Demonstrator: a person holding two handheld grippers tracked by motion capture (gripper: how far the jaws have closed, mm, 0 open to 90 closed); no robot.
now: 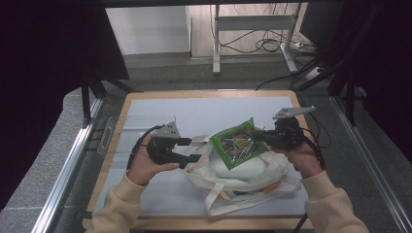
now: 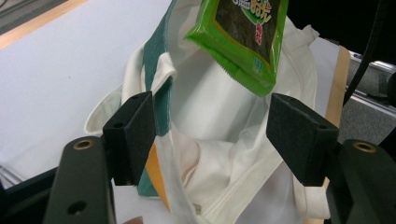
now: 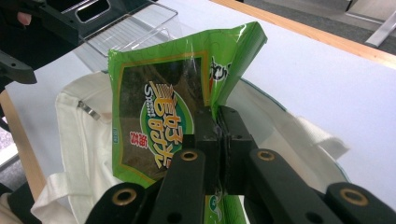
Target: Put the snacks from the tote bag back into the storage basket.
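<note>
Cream tote bag (image 1: 233,177) slumped on white mat (image 1: 194,114), mouth gaping between the two claws; inside, pale lining and an orange patch, seen past the left claw. Green snack packet (image 1: 238,144) hanging above that mouth, pinched at one edge by right claw (image 3: 218,122), jaws clamped tight on the foil. Left claw (image 2: 212,135) spread wide, pads (image 2: 133,130) either side of the bag's rim and teal-edged strap (image 2: 161,93), whether pressing it cannot be told. Clear plastic tray (image 1: 114,133) just left of the left claw, at the mat's edge. Wooden tabletop (image 1: 204,93) under the mat; beyond, grey floor, desk legs (image 1: 216,43), loose cables (image 1: 265,46). Lettering on the packet legible from the right gripper view, mere colour from above.
</note>
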